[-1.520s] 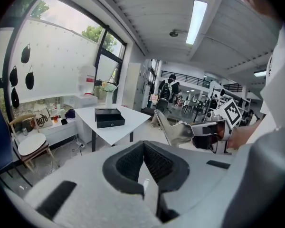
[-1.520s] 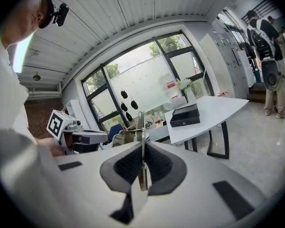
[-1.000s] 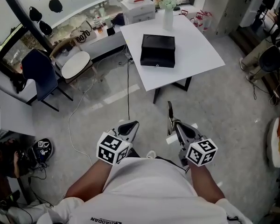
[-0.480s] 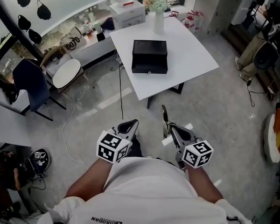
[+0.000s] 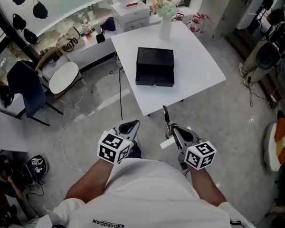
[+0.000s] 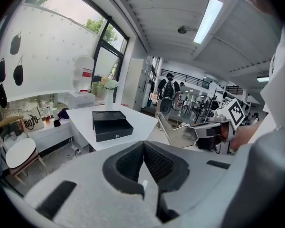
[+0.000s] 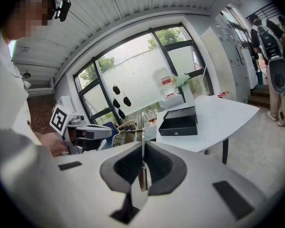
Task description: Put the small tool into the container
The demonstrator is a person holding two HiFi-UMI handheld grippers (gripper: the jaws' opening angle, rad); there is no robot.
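The container, a black open box (image 5: 155,66), lies on a white table (image 5: 199,65) ahead of me; it also shows in the left gripper view (image 6: 111,124) and the right gripper view (image 7: 179,121). My right gripper (image 5: 171,129) is shut on the small tool (image 5: 166,117), a thin metal blade that sticks up and forward past the jaws (image 7: 142,127). The left gripper view shows that blade (image 6: 178,133) from the side. My left gripper (image 5: 131,126) hangs beside it with its pads (image 6: 154,160) together and nothing between them. Both grippers are short of the table's near corner.
A white vase with flowers (image 5: 165,23) stands behind the box. Left of the table are a chair with a round white seat (image 5: 64,77), a blue chair (image 5: 26,87) and a cable on the floor (image 5: 121,96). A white cabinet (image 5: 129,13) stands at the back.
The table and box have come nearer and lower in the head view as both grippers travelled toward them. The right gripper keeps its hold on the tool.
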